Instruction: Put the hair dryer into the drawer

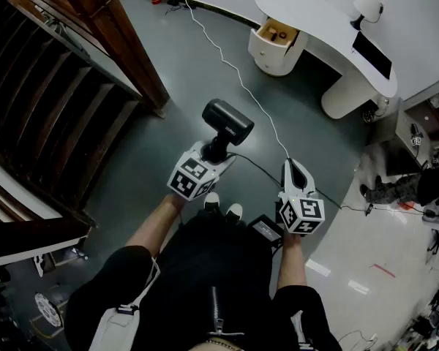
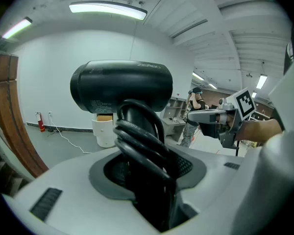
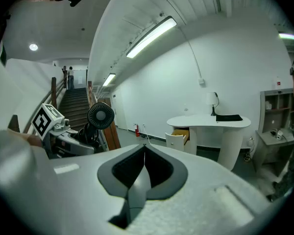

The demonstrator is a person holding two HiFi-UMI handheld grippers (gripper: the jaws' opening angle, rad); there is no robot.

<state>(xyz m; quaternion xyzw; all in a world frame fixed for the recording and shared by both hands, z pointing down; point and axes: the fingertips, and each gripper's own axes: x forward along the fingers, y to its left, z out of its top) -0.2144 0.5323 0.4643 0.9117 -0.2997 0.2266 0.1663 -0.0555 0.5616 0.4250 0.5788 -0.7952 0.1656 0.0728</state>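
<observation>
Head view: I hold the black hair dryer (image 1: 228, 121) in my left gripper (image 1: 216, 152), above the grey floor (image 1: 197, 64) and in front of my body. In the left gripper view its fingers are clamped on the dryer's handle, where the black cord (image 2: 142, 141) is wound in loops. The barrel sits above them, lying crosswise. My right gripper (image 1: 294, 168) is just beside it, to the right. It carries nothing, and the right gripper view shows its fingers pressed together. The drawer (image 1: 276, 32) stands pulled out of the white curved table (image 1: 329, 20), its tan inside showing, well apart from the dryer. A white cable (image 1: 234, 68) trails over the floor between us. A wooden staircase (image 1: 51, 115) rises on my left.
</observation>
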